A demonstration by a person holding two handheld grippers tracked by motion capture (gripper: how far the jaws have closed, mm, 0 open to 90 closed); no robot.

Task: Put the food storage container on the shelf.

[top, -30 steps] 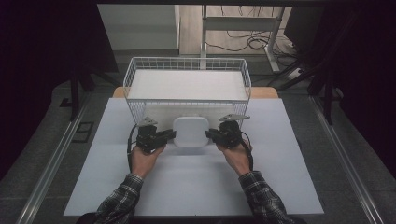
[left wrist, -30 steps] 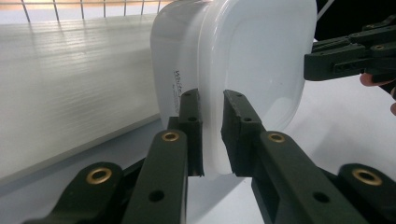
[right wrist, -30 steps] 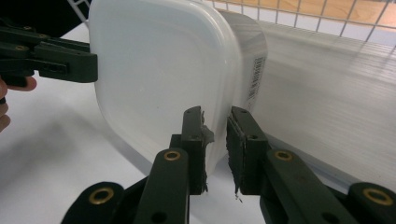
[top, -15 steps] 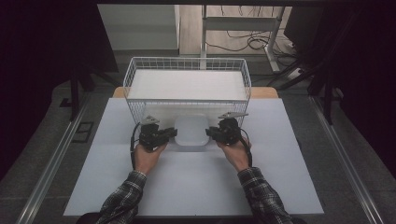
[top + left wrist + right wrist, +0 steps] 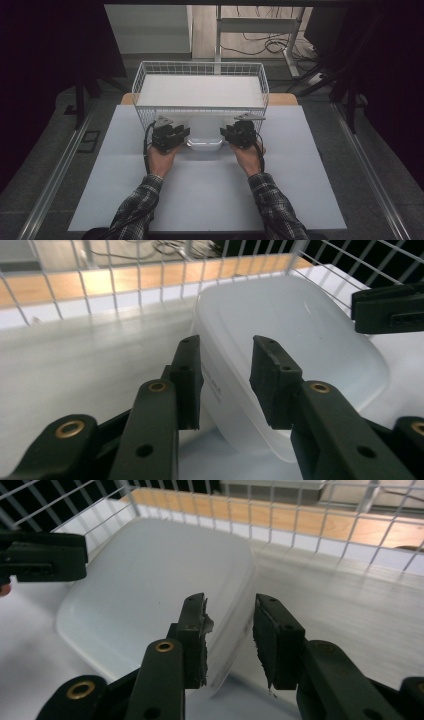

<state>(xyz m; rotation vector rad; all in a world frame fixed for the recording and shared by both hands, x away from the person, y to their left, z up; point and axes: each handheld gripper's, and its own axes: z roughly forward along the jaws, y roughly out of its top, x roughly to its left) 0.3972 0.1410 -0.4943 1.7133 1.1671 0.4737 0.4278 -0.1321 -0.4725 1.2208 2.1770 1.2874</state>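
A white, rounded-rectangular plastic container point(image 5: 204, 145) lies on the white mat at the front wall of a white wire basket point(image 5: 200, 64). Its far part shows behind the front wires. My left gripper point(image 5: 184, 134) is at its left end and my right gripper point(image 5: 225, 134) at its right end. In the left gripper view the container point(image 5: 300, 340) has its rim between my left gripper's point(image 5: 226, 365) jaws, which have just been opening and stand off it. The right gripper view shows the same: the container's point(image 5: 150, 590) edge runs between my right gripper's point(image 5: 229, 615) parted, just-opened jaws.
The basket's mesh point(image 5: 125, 280) rises close behind the container, with a wooden tabletop beyond it point(image 5: 300, 510). The white mat point(image 5: 210, 190) spreads wide toward the person. Dark floor, metal rails and cables surround the table.
Both hands have pushed the container away from the person, from open mat up to the basket, so its far part now sits behind the front wires.
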